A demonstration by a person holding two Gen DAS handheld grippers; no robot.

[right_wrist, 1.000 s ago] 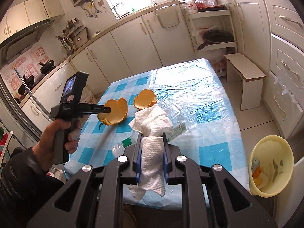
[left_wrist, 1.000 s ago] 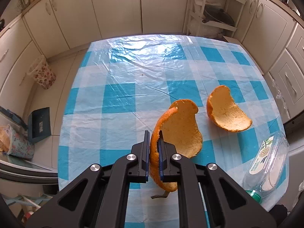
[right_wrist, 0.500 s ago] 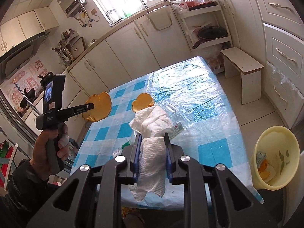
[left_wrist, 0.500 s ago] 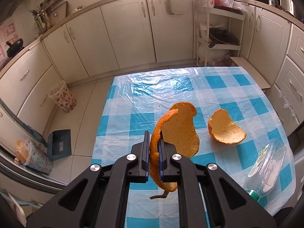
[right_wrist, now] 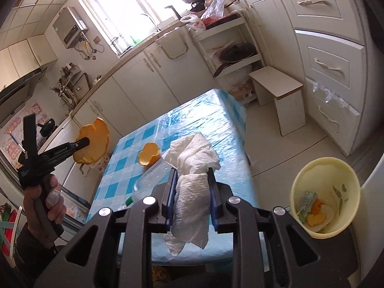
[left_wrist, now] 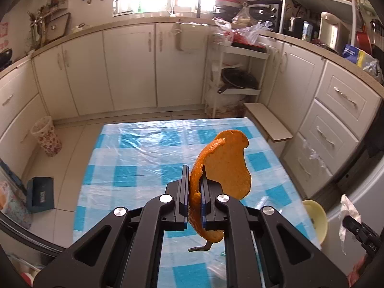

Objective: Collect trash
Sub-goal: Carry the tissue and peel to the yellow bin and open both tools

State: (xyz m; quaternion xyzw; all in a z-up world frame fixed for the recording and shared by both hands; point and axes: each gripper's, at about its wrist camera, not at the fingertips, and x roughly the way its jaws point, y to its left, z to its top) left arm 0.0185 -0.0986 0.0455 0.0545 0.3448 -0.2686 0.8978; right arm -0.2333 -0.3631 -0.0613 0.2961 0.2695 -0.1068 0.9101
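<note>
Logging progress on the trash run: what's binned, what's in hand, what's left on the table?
Done: the yellow bin beside the table already holds some scraps. In hand: the left gripper is shut on a large orange peel, lifted off the table; the right gripper holds a crumpled paper towel, not yet dropped. Left: a smaller peel and a clear plastic bottle lie on the checked tablecloth.

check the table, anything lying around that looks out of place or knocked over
Yes: a clear plastic bottle with a green cap lies on its side near the table's front edge, and a piece of orange peel sits loose on the checked cloth beside it. Nothing looks spilled.
</note>
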